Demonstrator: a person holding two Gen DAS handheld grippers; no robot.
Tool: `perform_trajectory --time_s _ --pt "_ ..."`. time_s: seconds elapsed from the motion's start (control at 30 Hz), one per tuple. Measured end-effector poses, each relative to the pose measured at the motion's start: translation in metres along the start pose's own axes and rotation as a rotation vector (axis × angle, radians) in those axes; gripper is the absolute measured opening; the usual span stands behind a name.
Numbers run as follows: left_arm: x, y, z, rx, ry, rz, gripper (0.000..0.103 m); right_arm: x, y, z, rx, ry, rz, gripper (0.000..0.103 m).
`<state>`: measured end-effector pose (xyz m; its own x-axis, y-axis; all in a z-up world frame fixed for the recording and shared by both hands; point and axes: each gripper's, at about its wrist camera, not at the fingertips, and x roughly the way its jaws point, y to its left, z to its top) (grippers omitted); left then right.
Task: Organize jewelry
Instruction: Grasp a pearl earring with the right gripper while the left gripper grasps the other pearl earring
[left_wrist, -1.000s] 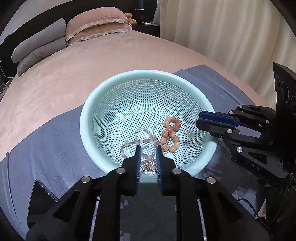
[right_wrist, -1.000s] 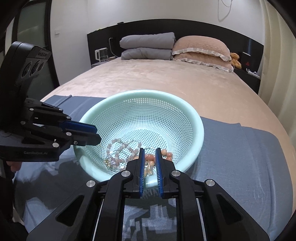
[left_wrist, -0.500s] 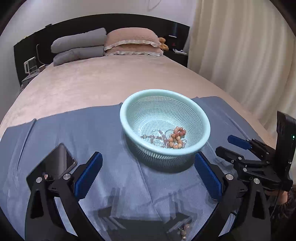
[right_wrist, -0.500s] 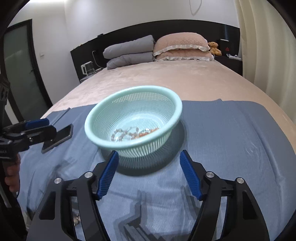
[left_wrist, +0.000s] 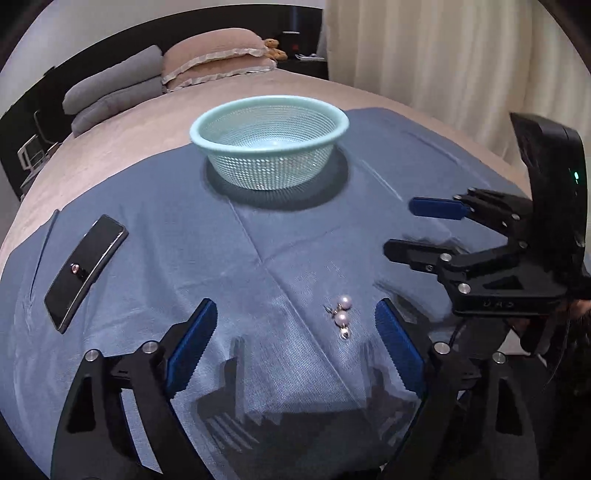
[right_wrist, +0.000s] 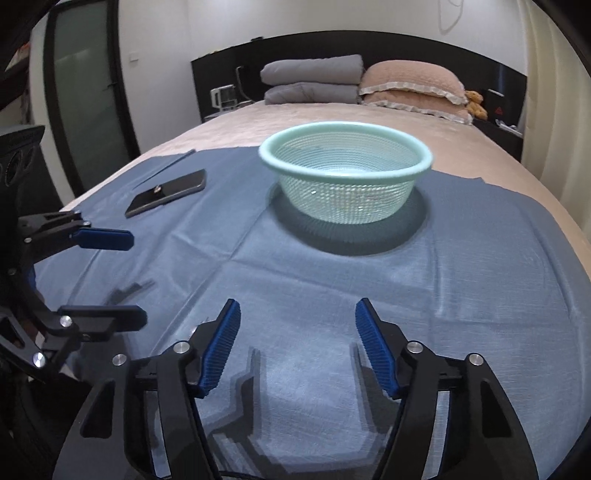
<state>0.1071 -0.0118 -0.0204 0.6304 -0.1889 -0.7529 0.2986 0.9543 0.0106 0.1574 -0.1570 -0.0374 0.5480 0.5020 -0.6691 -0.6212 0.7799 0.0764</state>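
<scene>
A mint-green mesh basket (left_wrist: 269, 146) (right_wrist: 345, 181) stands on a blue cloth (left_wrist: 258, 266) (right_wrist: 369, 288) spread over a bed. Its contents are hidden from this low angle. A pair of pearl earrings (left_wrist: 341, 314) lies on the cloth, close in front of my left gripper (left_wrist: 295, 347), which is open and empty. My right gripper (right_wrist: 297, 343) is open and empty above bare cloth, well short of the basket. In the left wrist view the right gripper (left_wrist: 424, 229) shows at the right; in the right wrist view the left gripper (right_wrist: 118, 277) shows at the left.
A black phone (left_wrist: 85, 266) (right_wrist: 166, 192) with a small item on it lies on the cloth at the left. Grey and pink pillows (right_wrist: 362, 85) lie at the headboard. A curtain (left_wrist: 461, 62) hangs on the right.
Both grippers have opened, pulled back from the basket and dropped lower, so its inside is no longer visible. The pearl earrings have come into view in front of the left gripper.
</scene>
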Motion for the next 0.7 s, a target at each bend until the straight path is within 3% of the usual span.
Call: perform_trajectory --time_s 0.07,0.23,0.5,0.63,0.67,0.7 --pt "0.007 -0.006 -0.007 0.04 0.015 -0.012 0.075 0.007 0.008 -0.003 -0.039 0.03 0.036 0.043" --pt "0.029 -0.007 -0.02 0.059 0.075 -0.06 0.05 0.022 0.022 -0.004 -0.124 0.079 0.096 0.029" --pt "0.031 -0.012 -0.027 0.095 0.059 -0.15 0.048 0.025 0.031 -0.005 -0.153 0.081 0.171 0.029" --pt "0.038 -0.019 -0.025 0.125 0.068 -0.157 0.048 0.029 0.039 -0.008 -0.186 0.105 0.182 0.017" --pt "0.04 -0.018 -0.025 0.129 0.068 -0.159 0.042 0.03 0.041 -0.009 -0.193 0.108 0.187 0.009" --pt "0.043 -0.017 -0.025 0.129 0.073 -0.153 0.038 0.029 0.043 -0.01 -0.204 0.106 0.179 0.009"
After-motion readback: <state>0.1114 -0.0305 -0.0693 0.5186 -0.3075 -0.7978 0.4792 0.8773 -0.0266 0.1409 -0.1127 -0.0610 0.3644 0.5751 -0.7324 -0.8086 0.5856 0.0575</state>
